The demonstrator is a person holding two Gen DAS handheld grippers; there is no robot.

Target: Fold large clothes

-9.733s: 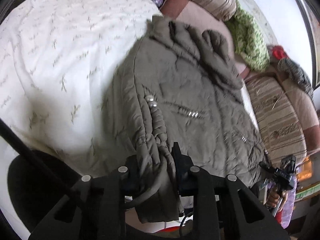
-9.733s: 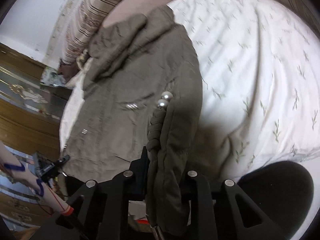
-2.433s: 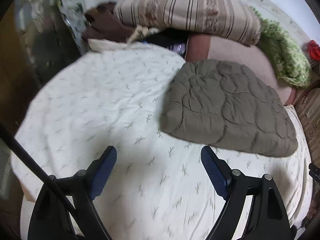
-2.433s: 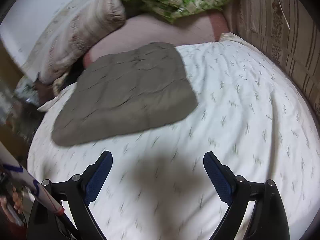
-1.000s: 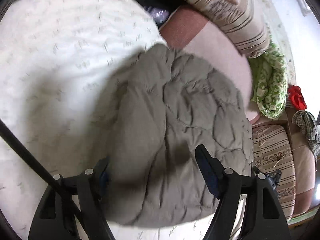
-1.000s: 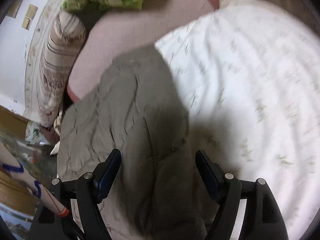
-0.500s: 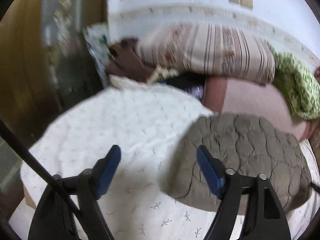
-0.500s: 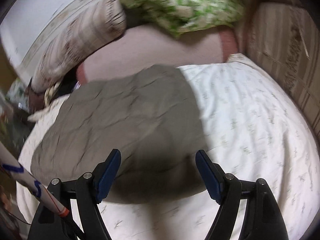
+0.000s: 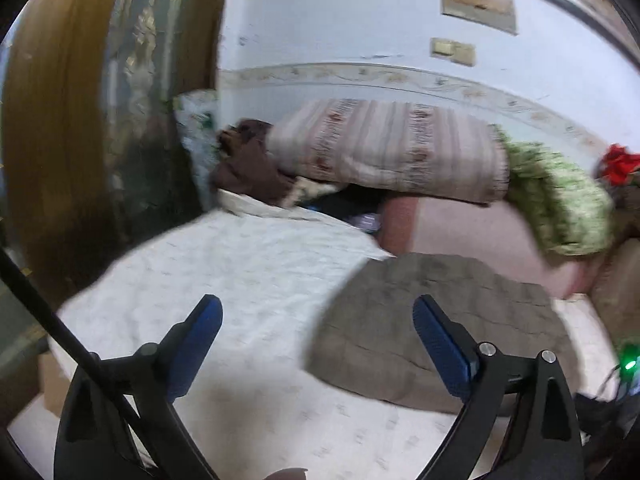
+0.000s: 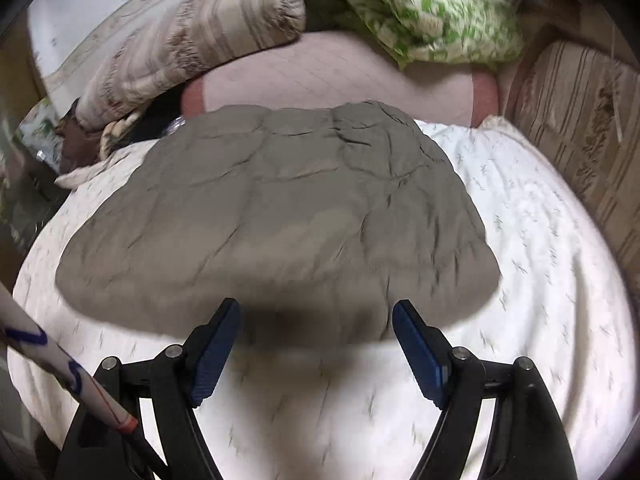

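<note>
An olive quilted jacket (image 10: 280,216) lies folded into a flat pad on the white bed cover (image 10: 540,300). In the left wrist view the jacket (image 9: 436,320) sits to the right, behind the right finger. My left gripper (image 9: 316,320) is open and empty, raised above the bed cover (image 9: 240,280) and apart from the jacket. My right gripper (image 10: 316,320) is open and empty, its blue pads (image 10: 416,352) just in front of the jacket's near edge.
A striped rolled quilt (image 9: 392,148), a green patterned blanket (image 10: 420,8) and a pink bolster (image 10: 340,80) lie behind the jacket. A striped sofa back (image 10: 580,120) stands at right. A wooden wardrobe (image 9: 60,140) stands left of the bed.
Both grippers let go of the jacket, which now lies folded. In the last second both pulled back from it and the left one tilted up toward the wall.
</note>
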